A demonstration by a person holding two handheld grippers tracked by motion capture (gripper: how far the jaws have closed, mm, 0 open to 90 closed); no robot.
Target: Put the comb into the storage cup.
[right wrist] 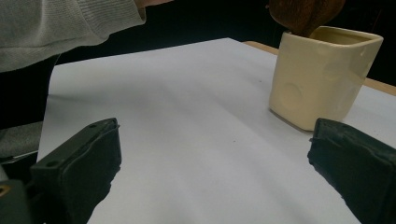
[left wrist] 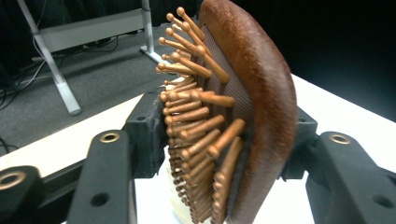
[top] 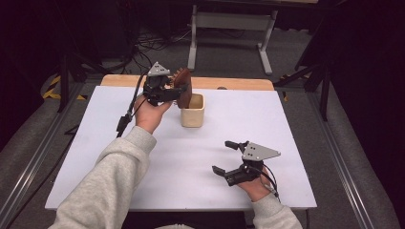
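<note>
The brush (left wrist: 233,107) stands upright in the cup (top: 192,110) at the table's (top: 95,157) far side, its head above the rim, long axis near vertical, bristles facing away from the person. The left gripper (top: 177,91) brackets the head; whether its pads still press I cannot tell. If it lets go before the handle has settled, the top-heavy brush could tip the cup. The right gripper (top: 224,156) rests nearer the person, jaws apart, empty.
</note>
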